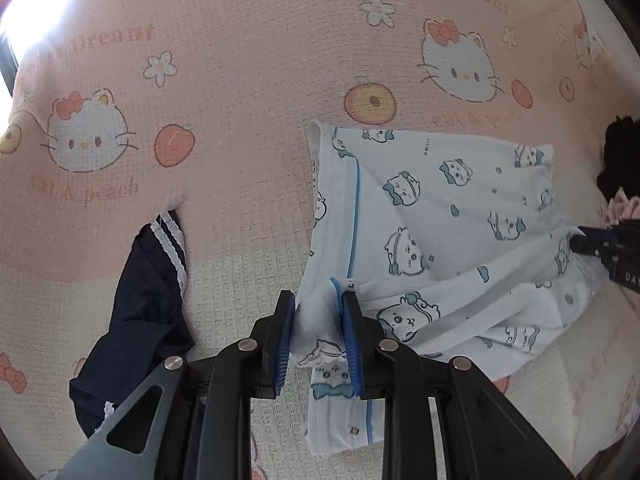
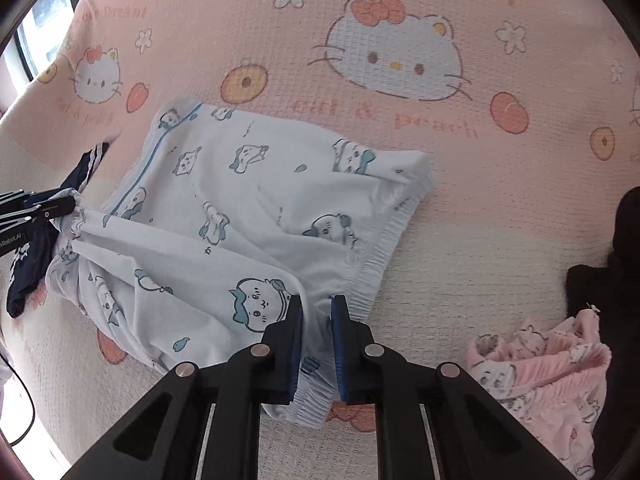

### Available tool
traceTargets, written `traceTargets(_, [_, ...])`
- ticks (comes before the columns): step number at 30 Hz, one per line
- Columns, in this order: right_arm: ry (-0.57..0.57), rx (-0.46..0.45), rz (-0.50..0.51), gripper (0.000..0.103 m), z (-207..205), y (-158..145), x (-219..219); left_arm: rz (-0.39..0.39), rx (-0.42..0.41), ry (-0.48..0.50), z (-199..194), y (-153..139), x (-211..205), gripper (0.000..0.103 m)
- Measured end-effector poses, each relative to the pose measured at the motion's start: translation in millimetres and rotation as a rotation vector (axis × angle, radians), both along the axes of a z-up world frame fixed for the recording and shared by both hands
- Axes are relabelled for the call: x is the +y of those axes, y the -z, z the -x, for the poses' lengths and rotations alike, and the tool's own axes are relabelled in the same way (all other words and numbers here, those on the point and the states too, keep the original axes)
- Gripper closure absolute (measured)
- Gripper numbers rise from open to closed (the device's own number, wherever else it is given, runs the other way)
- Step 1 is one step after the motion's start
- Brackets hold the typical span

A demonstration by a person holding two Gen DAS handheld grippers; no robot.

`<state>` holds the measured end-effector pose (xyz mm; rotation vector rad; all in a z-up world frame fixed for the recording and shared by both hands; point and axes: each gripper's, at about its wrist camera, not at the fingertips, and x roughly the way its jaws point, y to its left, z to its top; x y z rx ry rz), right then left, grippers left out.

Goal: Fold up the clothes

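White printed shorts (image 2: 240,216) lie spread on the pink cat-print bed cover (image 2: 400,160), part flat, part lifted and creased, both grippers clamped on opposite ends. Left gripper (image 1: 318,316) has its blue pads pinched on a bunched hem end of the cloth near the blue side stripe (image 1: 354,216); right gripper (image 2: 316,320) is pinched on fabric at the elastic waistband (image 2: 376,256). Judging by that, two far ends are held so the garment can be pulled taut and laid over in a fold; fold looks barely begun, as cloth sags and wrinkles between the two grips. Left wrist view shows the stripe running down the leg edge and the cloth tail hanging below the pads, plus most of the navy garment with white trim (image 1: 148,292) lying just beside the shorts on the cover; the right gripper shows only as a dark tip at the far edge. Right wrist view shows what the left misses: the gathered waistband, the whole outline of the shorts, the crumpled pink printed garment (image 2: 540,364) well apart on the near right, and a black item (image 2: 608,280) behind it. There the navy piece is mostly hidden behind the left gripper. Window light (image 1: 36,4) shows at the top left corner.
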<state>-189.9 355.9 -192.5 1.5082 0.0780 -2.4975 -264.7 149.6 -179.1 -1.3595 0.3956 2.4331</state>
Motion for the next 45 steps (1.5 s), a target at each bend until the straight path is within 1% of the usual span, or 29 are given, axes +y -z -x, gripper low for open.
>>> traceTargets(1, [0.031,-0.001,0.000,0.091,0,0,4,-0.017,-0.015,-0.014,4,-1,-2,0.082])
traceTargets(3, [0.075,-0.023,0.032,0.091,3,1,15,-0.058,-0.047,-0.047,14,-2,-6,0.082])
traceTargets(5, [0.123,-0.043,0.105,0.091,5,4,27,-0.119,-0.085,-0.083,25,-2,-12,0.082])
traceTargets(6, [0.138,-0.057,0.125,0.091,7,7,30,-0.150,-0.103,-0.104,31,-1,-15,0.082])
traceTargets(9, [0.174,-0.055,0.151,0.091,9,10,33,-0.199,-0.153,-0.148,45,3,-20,0.082])
traceTargets(11, [0.185,-0.058,0.173,0.091,9,11,35,-0.213,-0.173,-0.162,50,6,-20,0.082])
traceTargets(14, [0.218,-0.073,0.231,0.091,8,13,41,-0.205,-0.179,-0.159,53,8,-17,0.082])
traceTargets(15, [0.233,-0.080,0.258,0.091,7,13,44,-0.206,-0.177,-0.156,53,8,-16,0.082])
traceTargets(18, [0.233,-0.073,0.288,0.088,3,8,47,-0.222,-0.187,-0.152,52,3,-18,0.082])
traceTargets(19, [0.233,-0.062,0.295,0.076,0,5,48,-0.228,-0.205,-0.155,52,2,-19,0.081])
traceTargets(20, [0.243,-0.059,0.292,0.056,-1,2,50,-0.235,-0.227,-0.160,53,2,-22,0.081])
traceTargets(21, [0.254,-0.057,0.288,0.051,-1,0,51,-0.242,-0.248,-0.165,53,2,-24,0.080])
traceTargets(22, [0.270,-0.062,0.283,0.048,-3,-3,54,-0.252,-0.262,-0.172,53,0,-27,0.080])
traceTargets(24, [0.306,-0.048,0.321,0.047,-8,-7,62,-0.270,-0.250,-0.187,49,-5,-34,0.080])
traceTargets(25, [0.322,-0.049,0.343,0.045,-10,-8,66,-0.279,-0.242,-0.195,46,-7,-37,0.078])
traceTargets(26, [0.337,-0.057,0.349,0.043,-12,-7,69,-0.272,-0.230,-0.200,43,-10,-40,0.075])
traceTargets(27, [0.351,-0.066,0.356,0.041,-14,-7,72,-0.256,-0.214,-0.201,39,-12,-42,0.064])
traceTargets(28, [0.366,-0.076,0.361,0.041,-16,-7,75,-0.239,-0.198,-0.200,35,-14,-43,0.053])
traceTargets(30, [0.377,-0.127,0.360,0.041,-17,-2,77,-0.226,-0.164,-0.206,27,-16,-47,0.047])
traceTargets(31, [0.385,-0.146,0.379,0.041,-18,1,79,-0.230,-0.158,-0.213,24,-16,-50,0.047])
traceTargets(35, [0.421,-0.198,0.467,0.041,-26,14,85,-0.300,-0.206,-0.223,23,-7,-55,0.047])
traceTargets(41, [0.465,-0.218,0.554,0.041,-30,19,93,-0.337,-0.252,-0.230,31,8,-48,0.047])
traceTargets(45, [0.491,-0.240,0.634,0.041,-31,22,96,-0.317,-0.264,-0.222,37,12,-43,0.047])
